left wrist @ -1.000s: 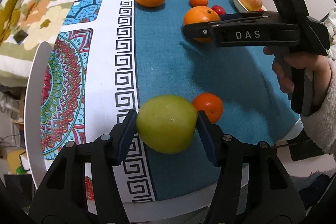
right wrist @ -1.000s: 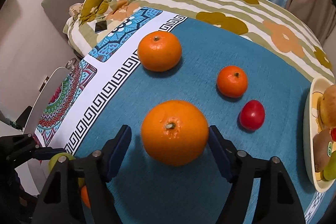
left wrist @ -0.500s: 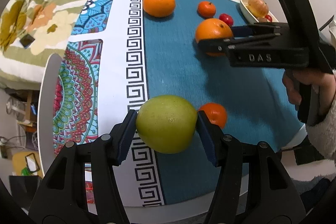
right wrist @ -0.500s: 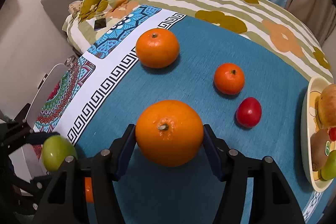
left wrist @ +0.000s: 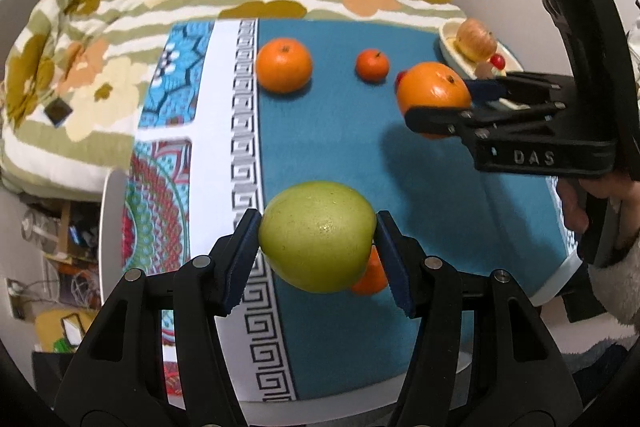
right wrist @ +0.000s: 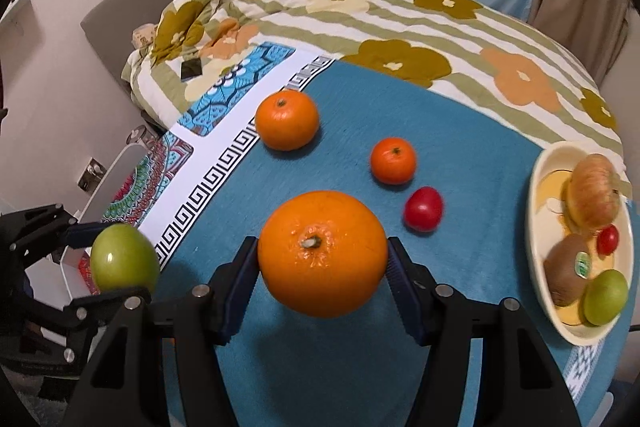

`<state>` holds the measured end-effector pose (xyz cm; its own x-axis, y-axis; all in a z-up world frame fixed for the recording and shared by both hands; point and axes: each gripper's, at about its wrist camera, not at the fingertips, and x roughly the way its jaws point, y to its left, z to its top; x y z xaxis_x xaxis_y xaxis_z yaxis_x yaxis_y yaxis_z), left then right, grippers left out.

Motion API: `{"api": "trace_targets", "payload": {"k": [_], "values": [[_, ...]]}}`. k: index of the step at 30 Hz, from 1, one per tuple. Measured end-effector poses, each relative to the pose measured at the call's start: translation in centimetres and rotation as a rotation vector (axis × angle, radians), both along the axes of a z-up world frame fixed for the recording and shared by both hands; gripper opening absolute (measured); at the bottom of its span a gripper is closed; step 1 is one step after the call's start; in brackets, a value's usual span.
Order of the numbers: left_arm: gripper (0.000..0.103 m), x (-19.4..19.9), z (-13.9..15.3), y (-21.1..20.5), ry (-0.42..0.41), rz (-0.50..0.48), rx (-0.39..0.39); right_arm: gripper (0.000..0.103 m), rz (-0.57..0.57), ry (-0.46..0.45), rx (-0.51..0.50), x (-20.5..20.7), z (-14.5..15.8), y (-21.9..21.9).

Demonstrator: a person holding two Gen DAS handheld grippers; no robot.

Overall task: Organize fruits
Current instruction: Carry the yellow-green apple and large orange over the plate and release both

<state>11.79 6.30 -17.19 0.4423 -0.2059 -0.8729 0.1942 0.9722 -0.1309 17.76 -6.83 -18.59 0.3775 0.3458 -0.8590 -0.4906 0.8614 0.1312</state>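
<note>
Only the right wrist view shows the whole bowl (right wrist: 538, 211) at the surface's right edge, with an apple (right wrist: 592, 193), a cherry tomato (right wrist: 608, 239), a kiwi (right wrist: 566, 269) and a small green fruit (right wrist: 606, 297) in it; the left wrist view catches just the bowl's near end, but shows a small orange (left wrist: 370, 277) half hidden behind the green fruit. The left claw (left wrist: 318, 259) pinches a large green fruit (left wrist: 318, 237), smooth, yellow-green and glossy, its long axis lying across between the pads, lifted above the surface's (left wrist: 344, 155) near edge. The right claw (right wrist: 322, 279) pinches a big orange (right wrist: 322, 253), round and pebbly, its stem scar facing the camera, held above the blue cloth. On the cloth beyond sit a mid-size orange (right wrist: 287, 119), a mandarin (right wrist: 393, 160) and a red tomato (right wrist: 423, 208), each apart from the others.
</note>
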Motion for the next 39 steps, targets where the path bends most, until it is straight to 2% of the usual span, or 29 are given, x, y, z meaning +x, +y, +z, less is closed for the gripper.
{"api": "trace_targets", "payload": {"k": [8, 16, 22, 30, 39], "values": [[0.062, 2.1, 3.2, -3.5, -0.055, -0.019, 0.004, 0.058, -0.08, -0.03, 0.023, -0.4, 3.0, -5.2], [0.062, 4.8, 5.5, -9.4, -0.098, -0.052, -0.005, 0.058, -0.19, -0.048, 0.025, 0.2, 4.8, -12.4], [0.062, 7.7, 5.3, -14.0, -0.106, -0.062, -0.021, 0.058, -0.257, -0.051, 0.031, 1.5, 5.1, -18.0], [0.062, 12.1, 4.6, -19.7, -0.12, -0.064, -0.024, 0.058, -0.29, -0.048, 0.029, 3.5, 4.5, -23.4], [0.062, 17.5, 0.9, -23.7, -0.079, -0.012, -0.027, 0.058, -0.333, -0.019, 0.047, 5.6, 2.5, -28.1]]}}
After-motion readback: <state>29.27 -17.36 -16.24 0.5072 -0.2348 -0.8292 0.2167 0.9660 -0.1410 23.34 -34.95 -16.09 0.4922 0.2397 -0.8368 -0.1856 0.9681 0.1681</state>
